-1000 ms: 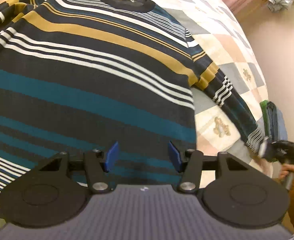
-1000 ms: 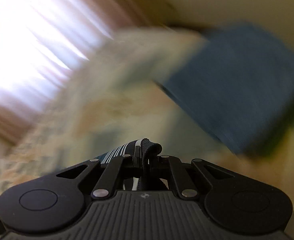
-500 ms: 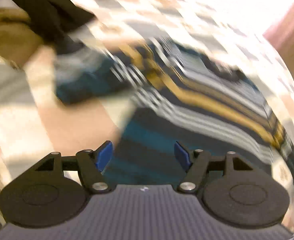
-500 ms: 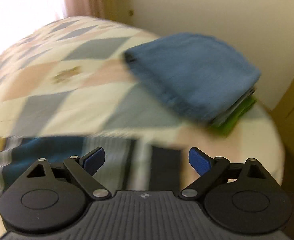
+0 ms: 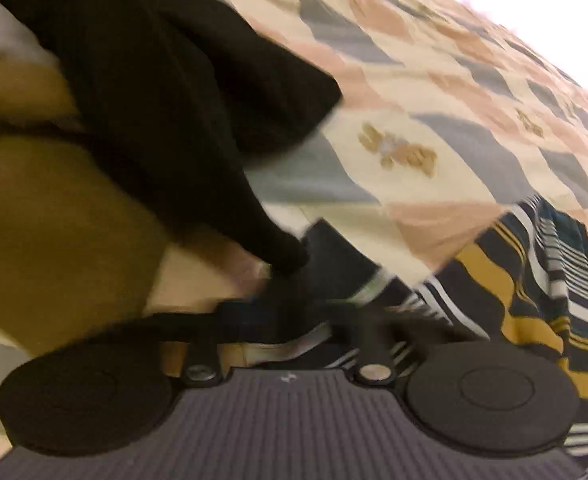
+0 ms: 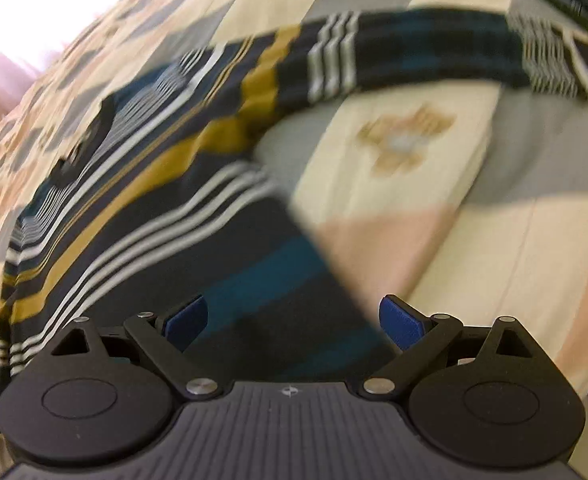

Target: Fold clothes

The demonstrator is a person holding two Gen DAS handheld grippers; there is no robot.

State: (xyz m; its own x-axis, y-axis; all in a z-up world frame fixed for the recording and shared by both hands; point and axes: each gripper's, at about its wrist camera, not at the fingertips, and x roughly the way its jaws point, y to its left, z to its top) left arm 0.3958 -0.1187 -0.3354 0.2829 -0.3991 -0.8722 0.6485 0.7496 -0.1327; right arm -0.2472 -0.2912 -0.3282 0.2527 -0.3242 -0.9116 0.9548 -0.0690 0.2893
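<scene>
Left gripper (image 5: 294,304) is clamped tight on the cuff (image 5: 334,268) of the striped sweater (image 6: 165,208) — black and tan clothes (image 5: 141,80) piled just beside it. Right gripper (image 6: 291,322) is opening wide, pinching nothing, low over the sweater's edge — the sweater lies spread on the quilt (image 6: 514,260).
</scene>
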